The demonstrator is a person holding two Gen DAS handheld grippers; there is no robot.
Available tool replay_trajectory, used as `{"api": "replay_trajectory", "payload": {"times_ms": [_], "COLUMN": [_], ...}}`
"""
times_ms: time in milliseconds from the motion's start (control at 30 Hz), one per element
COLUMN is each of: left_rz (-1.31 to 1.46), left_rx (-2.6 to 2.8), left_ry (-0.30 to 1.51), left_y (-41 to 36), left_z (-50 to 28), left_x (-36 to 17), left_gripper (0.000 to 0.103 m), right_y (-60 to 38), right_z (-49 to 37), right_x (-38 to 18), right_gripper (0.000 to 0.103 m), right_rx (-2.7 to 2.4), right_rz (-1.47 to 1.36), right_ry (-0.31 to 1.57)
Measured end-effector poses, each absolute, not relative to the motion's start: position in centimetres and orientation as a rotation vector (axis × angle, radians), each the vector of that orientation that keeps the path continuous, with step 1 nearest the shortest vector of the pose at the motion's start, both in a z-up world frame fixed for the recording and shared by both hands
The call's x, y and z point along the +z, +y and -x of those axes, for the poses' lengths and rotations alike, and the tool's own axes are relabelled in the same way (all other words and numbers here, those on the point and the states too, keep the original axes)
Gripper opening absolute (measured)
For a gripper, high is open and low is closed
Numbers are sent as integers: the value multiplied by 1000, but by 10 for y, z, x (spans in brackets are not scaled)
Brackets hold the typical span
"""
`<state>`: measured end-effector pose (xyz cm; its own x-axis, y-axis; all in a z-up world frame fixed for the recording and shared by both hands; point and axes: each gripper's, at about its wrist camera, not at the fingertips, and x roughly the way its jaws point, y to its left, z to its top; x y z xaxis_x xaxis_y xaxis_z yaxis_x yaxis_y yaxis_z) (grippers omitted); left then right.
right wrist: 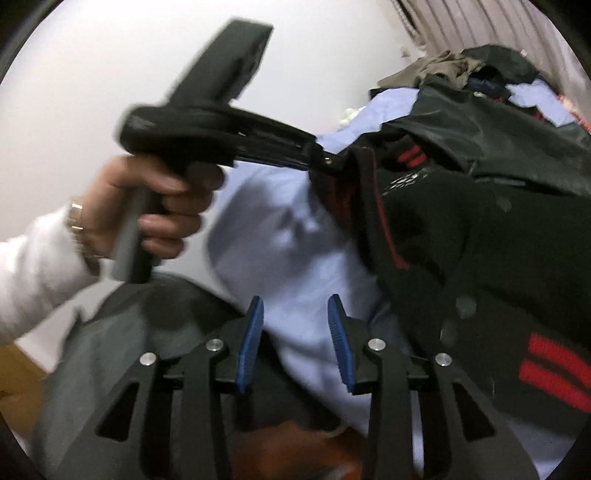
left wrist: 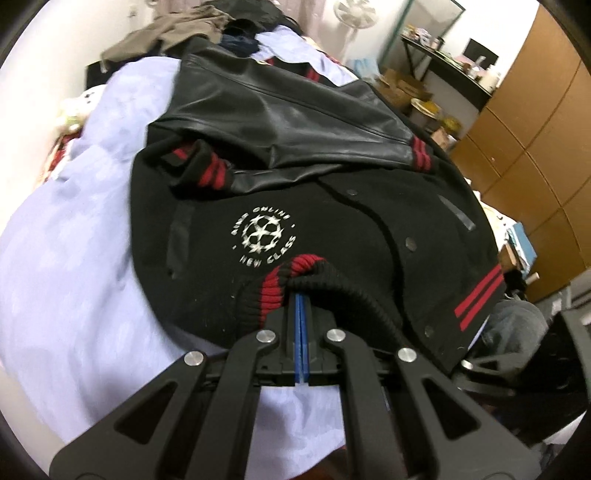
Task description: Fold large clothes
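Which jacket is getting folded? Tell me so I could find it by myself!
Look at the bed with the pale blue sheet. On top lies a black jacket with shiny leather sleeves and red-striped cuffs. Unlike the clothes pile behind it, it has a white ring of stars and letters on its chest, and the left gripper pinches its ribbed, red-striped edge.

The left wrist camera sits just behind the left tongs (left wrist: 301, 295) and looks steeply down along them, close over the black varsity jacket (left wrist: 332, 229) on the bed (left wrist: 74, 240), facing the far wall and a wooden wardrobe (left wrist: 535, 147). The right wrist camera sits behind the right tongs (right wrist: 295, 332), close and angled down less steeply, looking across the bed's near edge toward the curtain (right wrist: 480, 18). Both views share the jacket, the pale blue bedding and the clothes pile (left wrist: 177, 29) beyond; the right view also catches the left tongs from the side.
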<state>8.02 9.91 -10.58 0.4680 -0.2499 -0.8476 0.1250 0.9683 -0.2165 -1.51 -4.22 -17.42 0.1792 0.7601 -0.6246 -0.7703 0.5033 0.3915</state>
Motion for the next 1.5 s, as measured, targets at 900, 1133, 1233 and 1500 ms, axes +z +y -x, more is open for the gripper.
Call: {"api": "replay_trajectory", "payload": {"times_ms": [900,1133,1233,1500], "left_rz": [160,168,184,175], "left_rx": [-500,-431,-380,-297], "left_ry": [1109,1079,1051,1050], "left_y": [134,160,179,202], "left_z": [-73,-45,-32,-6], "left_x": [-114,-94,-79,-59], "left_gripper": [5,40,40,45], "right_y": [64,55,51,39], "right_z": [23,24,37,74], "right_x": [-195,-168,-142,-90], "right_gripper": [25,8,5,4], "right_rx": [863,908,941,979], "right_rz": [520,436,406,384], "right_ry": [703,714,672,624]}}
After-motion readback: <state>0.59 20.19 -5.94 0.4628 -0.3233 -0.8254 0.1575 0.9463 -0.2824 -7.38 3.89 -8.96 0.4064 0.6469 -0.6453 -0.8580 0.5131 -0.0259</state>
